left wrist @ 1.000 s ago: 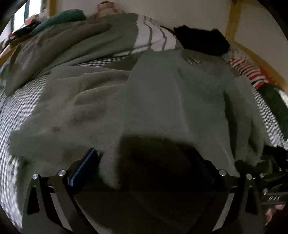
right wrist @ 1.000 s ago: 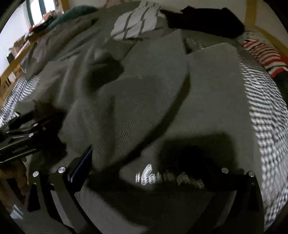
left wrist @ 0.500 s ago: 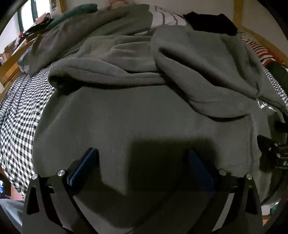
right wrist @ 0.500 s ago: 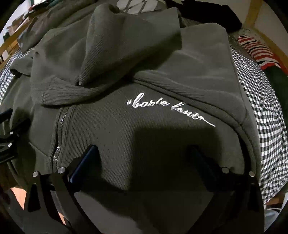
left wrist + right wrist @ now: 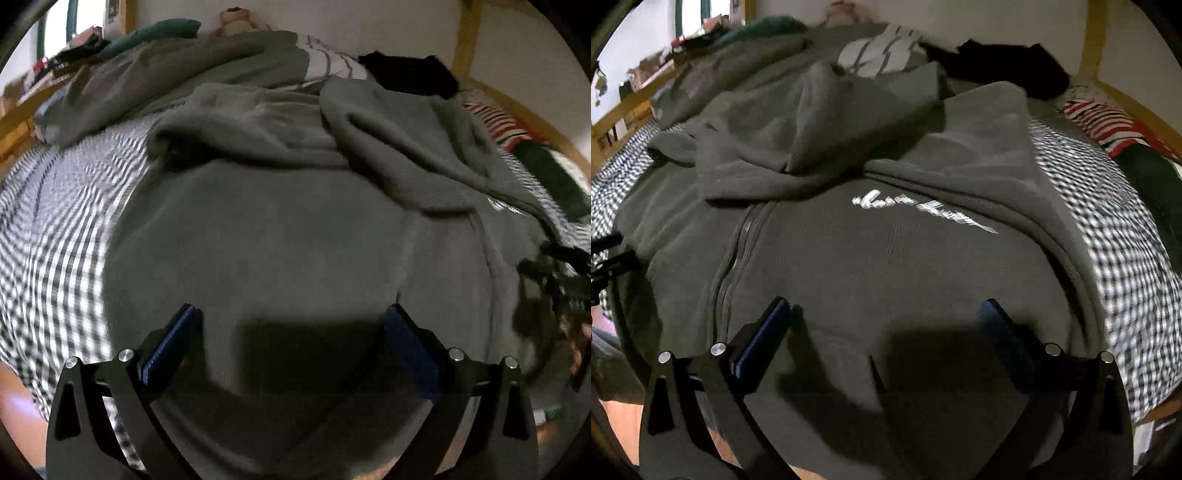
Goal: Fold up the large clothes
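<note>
Both grippers spread wide, nothing between the pads on either one. Left gripper (image 5: pixel 290 321) sits over the near hem area of the grey hoodie (image 5: pixel 277 240), blue pads apart, fabric lying flat under them, not pinched. Right gripper (image 5: pixel 886 314) same state over the hoodie's (image 5: pixel 886 266) other front panel, pads apart, no cloth held; whether the fingers touch the fabric I cannot tell. Hoodie lies front up across the near edge of the bed, on the black-and-white checked sheet (image 5: pixel 55 221), hem hanging toward the near edge. Zipper (image 5: pixel 735 258) runs up the middle, looks closed, though blurred. White script lettering (image 5: pixel 923 210) on the chest panel in the right wrist view, too smeared to read. Hood and sleeves bunched in a heap (image 5: pixel 798 140) toward the far side of the hoodie, lying on top of its upper chest. Checked sheet (image 5: pixel 1126 277) shows bare along the right edge of the bed and again on the left. Beyond the hoodie, toward the far edge: another grey-green garment (image 5: pixel 166 70), a white striped piece (image 5: pixel 879 51), a black garment (image 5: pixel 410 77) near the far right corner, a red-and-white striped item (image 5: pixel 1104 122) on the right edge with something dark green (image 5: pixel 1148 173) beside it. Wooden bed frame (image 5: pixel 465 40) visible at the far right corner. Both views motion-blurred.
</note>
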A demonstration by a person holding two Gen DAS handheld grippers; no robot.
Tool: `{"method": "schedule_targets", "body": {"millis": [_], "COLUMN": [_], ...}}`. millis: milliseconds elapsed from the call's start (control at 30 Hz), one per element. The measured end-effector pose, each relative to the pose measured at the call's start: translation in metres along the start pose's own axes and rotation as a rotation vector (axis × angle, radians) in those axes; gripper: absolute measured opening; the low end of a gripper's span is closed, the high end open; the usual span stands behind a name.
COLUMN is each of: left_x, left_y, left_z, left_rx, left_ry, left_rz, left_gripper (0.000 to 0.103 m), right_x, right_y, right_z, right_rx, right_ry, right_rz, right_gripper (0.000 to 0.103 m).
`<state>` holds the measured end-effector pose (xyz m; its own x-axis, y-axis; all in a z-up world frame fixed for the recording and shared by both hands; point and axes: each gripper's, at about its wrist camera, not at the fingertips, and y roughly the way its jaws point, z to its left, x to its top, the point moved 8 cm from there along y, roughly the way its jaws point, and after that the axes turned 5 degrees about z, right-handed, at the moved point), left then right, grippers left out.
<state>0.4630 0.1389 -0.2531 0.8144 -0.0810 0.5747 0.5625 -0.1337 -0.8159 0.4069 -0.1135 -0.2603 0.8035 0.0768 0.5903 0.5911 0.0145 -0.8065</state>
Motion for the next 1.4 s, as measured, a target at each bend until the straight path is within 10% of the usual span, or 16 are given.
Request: {"method": "schedule_targets", "body": {"millis": [233, 567, 767, 867, 900, 1033, 1100, 1400], "left_x": [-0.068, -0.141, -0.147, -0.147, -0.152, -0.168, -0.177, -0.165], "left_y": [-0.024, 0.003, 0.021, 0.021, 0.020, 0.016, 0.023, 0.051], "left_z": [0.040, 0.027, 0.025, 0.037, 0.040, 0.048, 0.058, 0.033], "left_rx": [-0.033, -0.145, -0.335, -0.333, -0.324, -0.340, -0.275, -0.264], "left_ry": [-0.110, -0.134, -0.244, -0.329, -0.359, -0.415, -0.459, -0.362], "left_rz": [-0.014, 0.105, 0.096, 0.095, 0.101, 0.114, 0.147, 0.130], "left_gripper": [0.098, 0.098, 0.097, 0.029, 0.026, 0.037, 0.081, 0.089], "right_x": [-0.030, -0.114, -0.162, -0.174, -0.177, -0.188, -0.193, -0.224], "right_y": [-0.041, -0.046, -0.034, -0.032, -0.033, -0.039, -0.042, -0.008], "right_z": [-0.037, -0.070, -0.069, -0.071, -0.072, -0.080, -0.087, -0.109], "right_rx": [-0.019, 0.040, 0.057, 0.073, 0.078, 0.090, 0.085, 0.190], "right_ry": [0.054, 0.127, 0.137, 0.156, 0.160, 0.174, 0.178, 0.279], "right_rz": [-0.104, 0.017, 0.097, 0.113, 0.112, 0.104, 0.105, 0.221], "right_gripper": [0.100, 0.101, 0.100, 0.100, 0.100, 0.100, 0.100, 0.100]}}
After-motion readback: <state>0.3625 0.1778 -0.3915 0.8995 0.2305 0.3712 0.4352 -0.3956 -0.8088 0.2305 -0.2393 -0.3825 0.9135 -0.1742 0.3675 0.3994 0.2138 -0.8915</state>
